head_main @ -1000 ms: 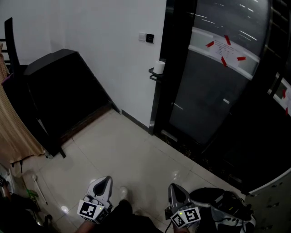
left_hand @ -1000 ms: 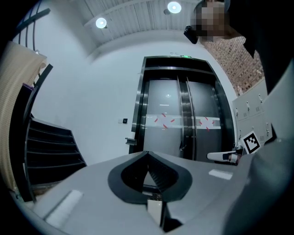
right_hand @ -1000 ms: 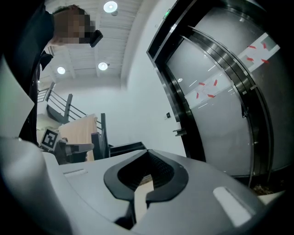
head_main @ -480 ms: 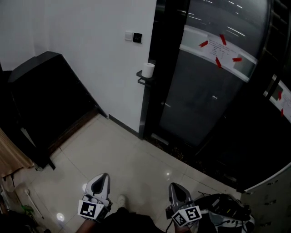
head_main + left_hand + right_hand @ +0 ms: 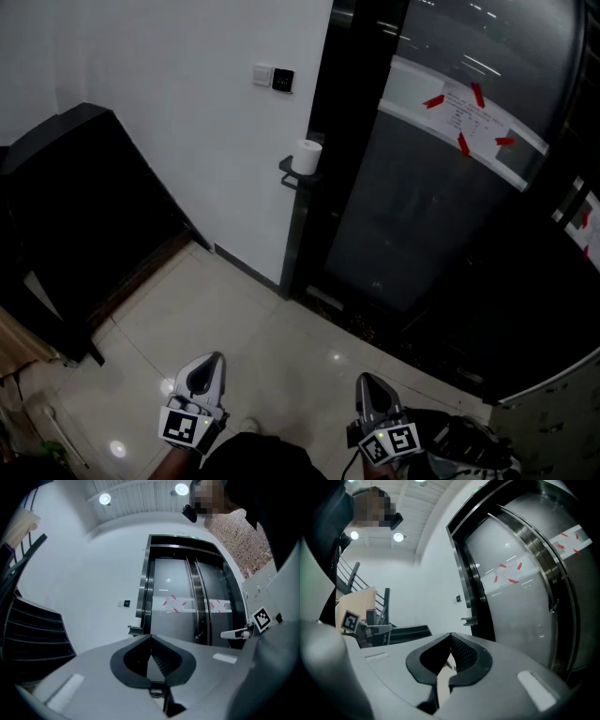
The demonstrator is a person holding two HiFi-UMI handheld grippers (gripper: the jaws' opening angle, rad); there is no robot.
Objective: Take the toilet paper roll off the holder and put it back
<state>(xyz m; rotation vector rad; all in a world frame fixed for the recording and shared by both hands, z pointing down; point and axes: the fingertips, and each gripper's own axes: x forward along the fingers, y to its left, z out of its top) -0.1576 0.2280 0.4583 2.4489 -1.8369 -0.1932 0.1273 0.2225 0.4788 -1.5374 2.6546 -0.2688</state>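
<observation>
A white toilet paper roll [image 5: 307,156] stands upright on a small black holder shelf [image 5: 292,175] fixed to the dark door frame, far ahead of me. My left gripper [image 5: 208,362] hangs low at the bottom left, shut, with nothing between its jaws. My right gripper [image 5: 369,383] hangs at the bottom right, also shut and empty. Both are far from the roll. In the left gripper view the holder [image 5: 136,630] shows small beside the door frame; in the right gripper view the holder [image 5: 469,619] juts from the frame.
A curved glass door [image 5: 450,187] with red-taped paper fills the right. A white wall [image 5: 187,112] with a switch plate [image 5: 273,78] is on the left, a black staircase side [image 5: 84,206] below it. Dark shoes [image 5: 469,445] lie on the pale tiled floor [image 5: 272,347].
The view has shifted forward and left over the second: the roll and door frame sit nearer the picture's middle. Both grippers stay low and shut.
</observation>
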